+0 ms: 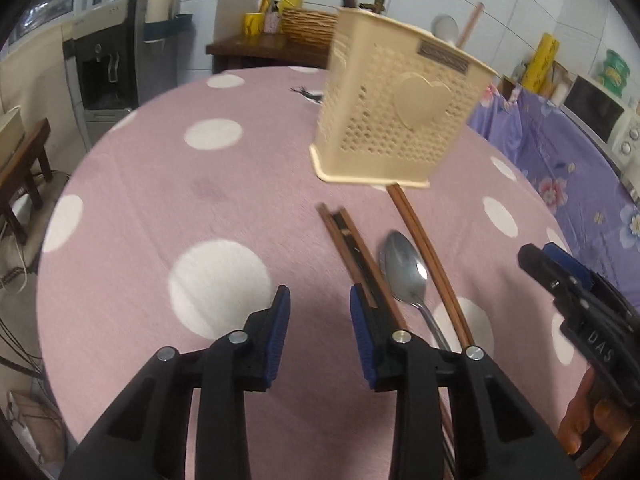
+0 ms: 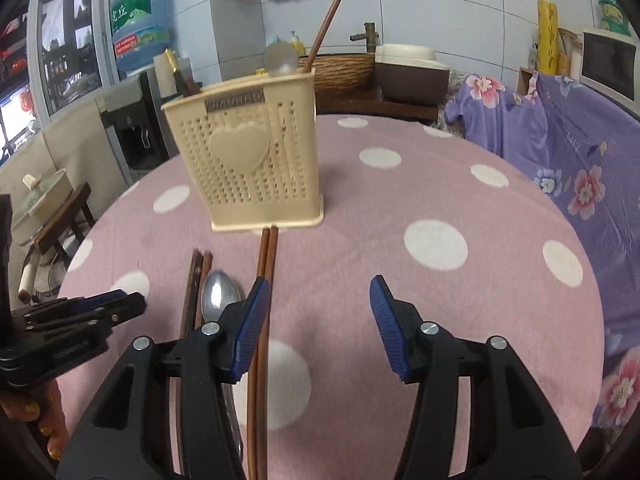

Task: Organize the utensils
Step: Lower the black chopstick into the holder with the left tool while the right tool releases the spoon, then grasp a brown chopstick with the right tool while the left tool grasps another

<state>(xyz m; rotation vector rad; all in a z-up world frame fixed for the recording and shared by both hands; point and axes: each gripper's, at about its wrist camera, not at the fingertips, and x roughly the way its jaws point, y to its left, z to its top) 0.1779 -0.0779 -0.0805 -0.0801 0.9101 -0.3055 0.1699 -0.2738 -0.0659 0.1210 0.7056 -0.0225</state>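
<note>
A cream perforated utensil holder (image 1: 400,108) (image 2: 248,160) with a heart on its side stands on the pink polka-dot table (image 1: 160,208) (image 2: 400,208). A spoon (image 2: 280,60) and a brown chopstick (image 2: 324,28) stick up out of it. On the cloth in front lie one chopstick pair (image 1: 346,236) (image 2: 196,280), a metal spoon (image 1: 404,268) (image 2: 218,296) and a second chopstick pair (image 1: 424,248) (image 2: 266,256). My left gripper (image 1: 320,312) (image 2: 100,312) is open, empty, just left of the first pair. My right gripper (image 2: 318,292) (image 1: 560,276) is open, its left finger over the second pair.
A purple floral cloth (image 2: 580,168) covers furniture to the right, with a microwave (image 1: 600,112) behind it. A water dispenser (image 1: 108,76) and a wooden stool (image 1: 24,168) stand left of the table. A person's hand (image 2: 40,420) holds the left gripper.
</note>
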